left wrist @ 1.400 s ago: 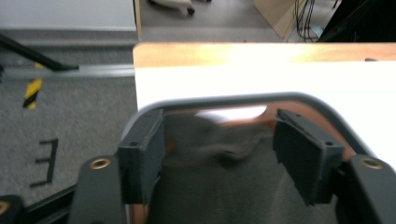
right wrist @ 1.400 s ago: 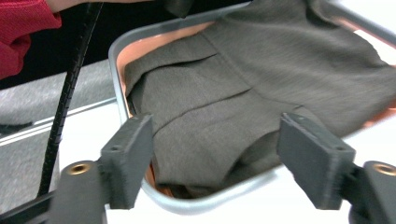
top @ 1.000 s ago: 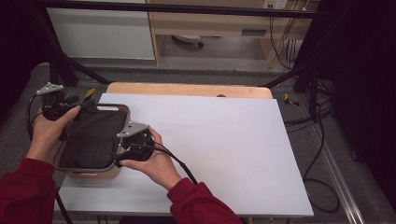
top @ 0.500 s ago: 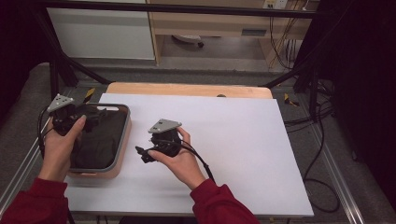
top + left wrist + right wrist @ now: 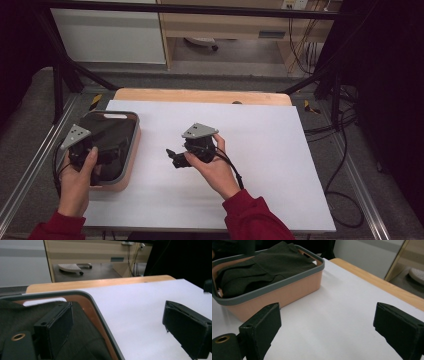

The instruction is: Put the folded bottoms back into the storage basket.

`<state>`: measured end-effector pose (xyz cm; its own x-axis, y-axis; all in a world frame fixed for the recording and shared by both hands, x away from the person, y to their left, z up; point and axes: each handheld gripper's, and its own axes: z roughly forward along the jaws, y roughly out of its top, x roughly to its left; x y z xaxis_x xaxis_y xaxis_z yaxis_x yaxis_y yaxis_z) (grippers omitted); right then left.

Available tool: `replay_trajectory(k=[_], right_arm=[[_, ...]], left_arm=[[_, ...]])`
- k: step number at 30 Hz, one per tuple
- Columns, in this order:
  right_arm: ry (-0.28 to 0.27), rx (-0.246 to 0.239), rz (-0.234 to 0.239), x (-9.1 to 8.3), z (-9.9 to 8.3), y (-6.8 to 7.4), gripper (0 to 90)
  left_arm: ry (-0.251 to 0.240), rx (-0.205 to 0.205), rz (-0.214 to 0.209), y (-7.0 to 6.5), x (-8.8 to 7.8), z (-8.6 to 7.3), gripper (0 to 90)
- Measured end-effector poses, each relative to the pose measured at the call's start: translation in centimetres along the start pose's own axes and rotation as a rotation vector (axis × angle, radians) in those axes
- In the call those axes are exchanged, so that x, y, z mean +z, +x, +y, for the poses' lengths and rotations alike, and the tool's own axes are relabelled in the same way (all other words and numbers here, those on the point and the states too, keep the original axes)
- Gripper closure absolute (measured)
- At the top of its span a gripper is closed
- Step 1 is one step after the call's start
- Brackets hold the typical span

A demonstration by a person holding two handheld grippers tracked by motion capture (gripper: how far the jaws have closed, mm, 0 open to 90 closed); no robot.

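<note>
Garment (image 5: 102, 137) of dark cloth lies folded inside the peach-coloured basket (image 5: 131, 160) with the grey rim, at the left of the high view, on the white table sheet (image 5: 280, 165); it sits below the rim line and nothing grips it, so I judge the packing step to be finished. Left gripper (image 5: 95, 156) hangs at the lower left of that view, over the near end of the basket. In the left gripper view one of its fingers (image 5: 56, 326) stands above the cloth at lower left, while the other is at the lower right of the frame over bare sheet, outside the rim; the jaws have just been opening and nothing lies between them. Whether the inner pad brushes the fabric cannot be told. Right gripper (image 5: 176, 159) is held near the middle of the high view, well apart from the basket, pointing toward it. In the right gripper view the basket with its cloth occupies the upper left, beyond the fingers (image 5: 262, 326), which are spread wide with only white sheet between them; these jaws too have just been opening. Both hands appear released because the load rests securely in its container.
</note>
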<state>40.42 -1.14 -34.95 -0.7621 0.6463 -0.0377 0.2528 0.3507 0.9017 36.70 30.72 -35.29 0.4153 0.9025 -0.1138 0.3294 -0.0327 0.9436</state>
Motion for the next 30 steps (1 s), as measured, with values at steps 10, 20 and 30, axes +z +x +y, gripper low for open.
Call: replay_trajectory(k=[10, 20, 30], right_arm=[[-0.017, 0.03, -0.03, -2.6, -1.4, -2.8, 4.8], [-0.056, 0.067, -0.085, -7.2, -3.5, -5.7, 5.5], [-0.088, 0.088, -0.156, -12.5, -6.7, -8.3, 4.8]], left_arm=[[-0.015, -0.025, -0.046, -1.1, -0.5, -1.5, 8.0], [0.028, 0.025, -0.04, -2.3, 0.1, -4.0, 7.2], [0.036, 0.044, -0.012, -2.3, -0.1, -5.4, 8.0]])
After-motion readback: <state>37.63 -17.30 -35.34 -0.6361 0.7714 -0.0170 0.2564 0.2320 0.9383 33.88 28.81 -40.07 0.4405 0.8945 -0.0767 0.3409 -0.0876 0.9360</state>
